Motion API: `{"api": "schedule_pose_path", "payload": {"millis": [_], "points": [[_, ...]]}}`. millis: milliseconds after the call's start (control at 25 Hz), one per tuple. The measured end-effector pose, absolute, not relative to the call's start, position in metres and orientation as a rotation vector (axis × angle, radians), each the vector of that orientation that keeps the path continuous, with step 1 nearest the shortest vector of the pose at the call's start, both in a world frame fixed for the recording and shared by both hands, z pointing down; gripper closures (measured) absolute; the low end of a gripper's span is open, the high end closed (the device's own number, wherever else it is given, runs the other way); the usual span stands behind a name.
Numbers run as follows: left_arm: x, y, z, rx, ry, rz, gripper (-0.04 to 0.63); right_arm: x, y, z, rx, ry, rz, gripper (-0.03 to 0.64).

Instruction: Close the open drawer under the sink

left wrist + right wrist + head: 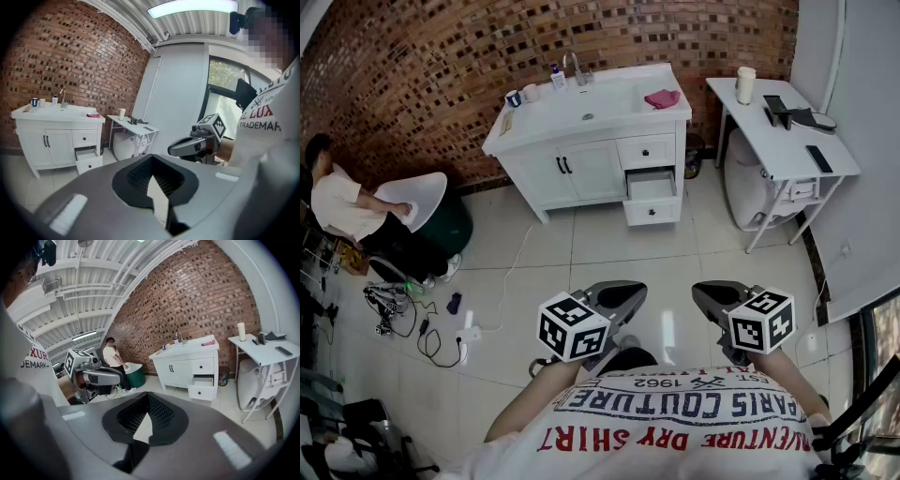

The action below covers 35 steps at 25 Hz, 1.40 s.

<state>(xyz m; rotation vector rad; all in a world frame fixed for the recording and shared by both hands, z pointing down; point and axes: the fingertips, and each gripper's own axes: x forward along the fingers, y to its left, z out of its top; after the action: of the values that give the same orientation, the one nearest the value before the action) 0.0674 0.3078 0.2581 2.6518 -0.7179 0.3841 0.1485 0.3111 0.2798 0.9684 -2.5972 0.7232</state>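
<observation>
**Both claws clenched and empty, well apart from the open drawer**

Head view: The left claw (616, 298) and right claw (715, 298) sit side by side at the person's chest, above bare floor tiles (609, 248). Each is clenched and touches nothing. The white vanity cabinet (572, 169) stands against the brick wall, well apart from both claws. Its lower right drawer (652, 187) is pulled out towards the room, and the inside shows plain white. The drawer above it is flush. A pink cloth (662, 97) lies on the sink top, right of the basin (591, 101). A white side surface (783, 141) stands just right of the cabinet and carries a cup (745, 84). A seated person (342, 202) is at the far left. Open tile runs between the claws and the drawer front.

Left gripper view: The jaws meet at the tips with nothing between them. The open drawer (87, 155) shows far off at the left, and the right claw (183, 146) hovers at mid-right.

Right gripper view: The jaws are pressed together and hold nothing. The drawer (204, 380) juts out of the cabinet face, with the side surface (262, 355) to its right and clear floor in front.
</observation>
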Motion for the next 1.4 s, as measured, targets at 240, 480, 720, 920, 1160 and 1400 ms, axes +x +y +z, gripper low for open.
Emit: {"api": "schedule_pose_path", "payload": {"millis": [240,480,720,920,1160,1400], "points": [[0.056,0.257,0.264,2.647,-0.729,0.367,0.604,0.141,0.264,0.288,0.984,-2.585,0.72,0.609],[0.049,0.201,0.281,2.631,-0.699,0.374,0.604,0.131,0.209,0.307,0.986,-2.559,0.746,0.609],[0.033,0.091,0.302,2.598,-0.66,0.411,0.604,0.117,0.099,0.323,1.02,-2.522,0.798,0.609],[0.009,-0.031,0.327,2.547,-0.611,0.496,0.604,0.089,-0.02,0.335,1.044,-2.469,0.867,0.61],[-0.02,-0.17,0.339,2.485,-0.569,0.522,0.604,0.058,-0.154,0.337,1.055,-2.395,0.924,0.61],[-0.027,-0.245,0.354,2.43,-0.552,0.506,0.604,0.052,-0.223,0.354,1.043,-2.335,0.976,0.609]]}}
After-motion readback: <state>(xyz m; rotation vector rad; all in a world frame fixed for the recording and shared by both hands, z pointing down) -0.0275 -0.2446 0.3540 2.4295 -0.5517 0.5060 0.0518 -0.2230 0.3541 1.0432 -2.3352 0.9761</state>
